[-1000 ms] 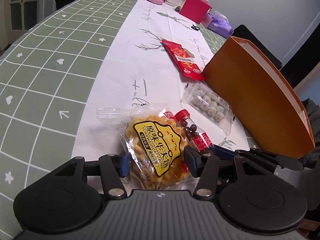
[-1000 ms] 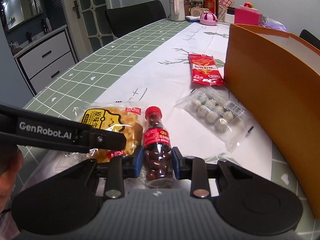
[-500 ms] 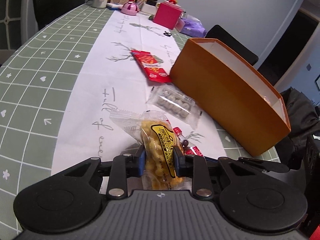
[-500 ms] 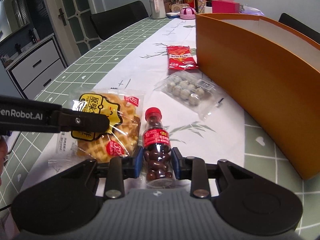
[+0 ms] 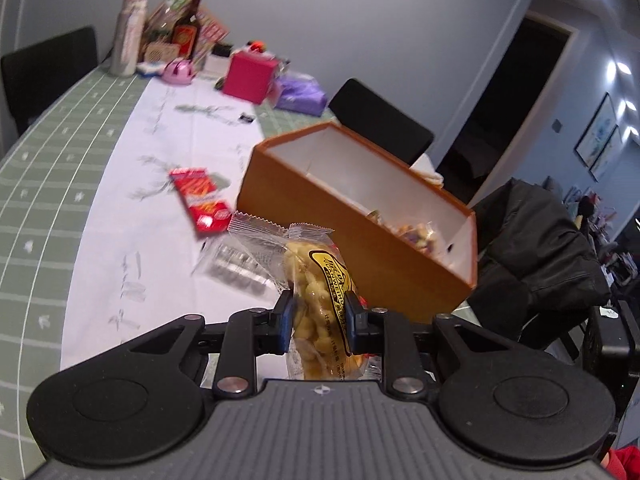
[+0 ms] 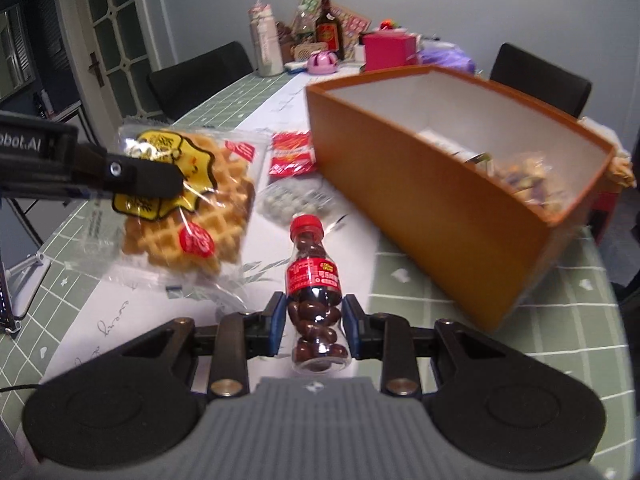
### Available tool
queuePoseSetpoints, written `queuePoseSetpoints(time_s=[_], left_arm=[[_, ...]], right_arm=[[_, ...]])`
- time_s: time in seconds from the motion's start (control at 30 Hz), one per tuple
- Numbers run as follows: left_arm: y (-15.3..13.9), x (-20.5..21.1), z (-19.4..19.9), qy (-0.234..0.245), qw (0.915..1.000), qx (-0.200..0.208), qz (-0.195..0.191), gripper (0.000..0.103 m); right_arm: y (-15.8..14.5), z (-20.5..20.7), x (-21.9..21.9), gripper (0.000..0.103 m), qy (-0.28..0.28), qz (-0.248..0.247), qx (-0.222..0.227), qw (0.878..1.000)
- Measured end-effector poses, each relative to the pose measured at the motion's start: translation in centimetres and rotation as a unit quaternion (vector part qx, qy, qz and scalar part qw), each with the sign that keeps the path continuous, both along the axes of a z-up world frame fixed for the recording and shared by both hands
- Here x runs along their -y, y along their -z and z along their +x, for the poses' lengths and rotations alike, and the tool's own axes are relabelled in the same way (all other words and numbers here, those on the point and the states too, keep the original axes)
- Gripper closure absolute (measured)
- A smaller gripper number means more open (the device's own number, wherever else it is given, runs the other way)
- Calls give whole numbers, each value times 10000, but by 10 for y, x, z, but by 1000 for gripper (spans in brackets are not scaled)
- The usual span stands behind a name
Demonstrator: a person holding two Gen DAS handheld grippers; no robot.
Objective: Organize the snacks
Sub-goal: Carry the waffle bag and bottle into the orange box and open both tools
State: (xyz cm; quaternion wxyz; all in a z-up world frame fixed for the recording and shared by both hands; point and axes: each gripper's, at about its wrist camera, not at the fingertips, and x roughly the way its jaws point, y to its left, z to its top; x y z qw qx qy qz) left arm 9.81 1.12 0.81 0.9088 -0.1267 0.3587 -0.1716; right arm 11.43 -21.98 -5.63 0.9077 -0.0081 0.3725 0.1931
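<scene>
Both claws loaded and lifted off the tabletop! Left claw clamped on the crinkly clear-wrapped yellow waffle packet, light and crushable, so edge grips suit it. Right claw pinches the small, rigid, slippery red-capped bottle of chocolate beans around its belly, beside the orange cardboard box.

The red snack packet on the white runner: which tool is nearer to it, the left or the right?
Left. The left tool, holding the waffle pack, hangs just beside the red snack packet; the right tool, gripping the chocolate bottle, is farther back.
</scene>
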Motion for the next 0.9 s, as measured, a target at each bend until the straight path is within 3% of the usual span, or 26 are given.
queuePoseSetpoints(time_s=[0.27,0.5,0.63,0.9], left_arm=[[-44,40,19,466,9973,507,266,75],[-54,71,53,678,9955,622,244,75],[-51,86,84,711,9958,550,166,75],[-25,103,137,542,9969,273,505,75]], right_arm=[[-56,-5,45,74,147,-62,533,9984],[-91,28,82,74,439,17,768,9961],[-92,62,95,74,560,66,618,9965],[-62,135,94,74,567,190,96,9982]])
